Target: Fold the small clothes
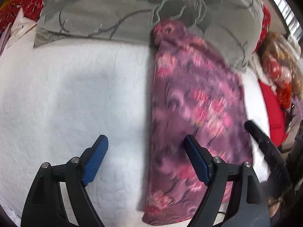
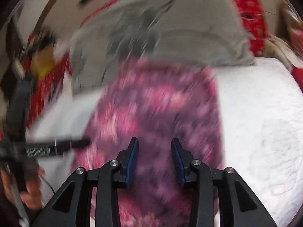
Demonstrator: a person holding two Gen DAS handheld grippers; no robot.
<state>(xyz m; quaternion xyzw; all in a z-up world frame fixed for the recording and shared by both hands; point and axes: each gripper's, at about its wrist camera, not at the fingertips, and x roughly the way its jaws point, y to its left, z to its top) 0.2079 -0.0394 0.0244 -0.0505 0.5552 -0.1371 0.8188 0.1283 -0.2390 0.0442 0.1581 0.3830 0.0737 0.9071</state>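
Note:
A purple and pink flowered garment point(image 1: 193, 113) lies as a long folded strip on the white bedspread point(image 1: 66, 94). Its far end touches the grey pillow. My left gripper point(image 1: 145, 141) is wide open and empty, just above the garment's left edge, with one finger over the bedspread and one over the cloth. My right gripper point(image 2: 154, 145) is open and empty, low over the near part of the garment point(image 2: 155, 102). The right wrist view is blurred by motion. The left gripper also shows at the left of that view point(image 2: 56, 145).
A grey flowered pillow point(image 1: 132, 9) lies across the head of the bed. Red cushions point(image 1: 19, 3) and a doll point(image 1: 278, 70) lie at the sides. White bedspread point(image 2: 261, 123) stretches to the right of the garment.

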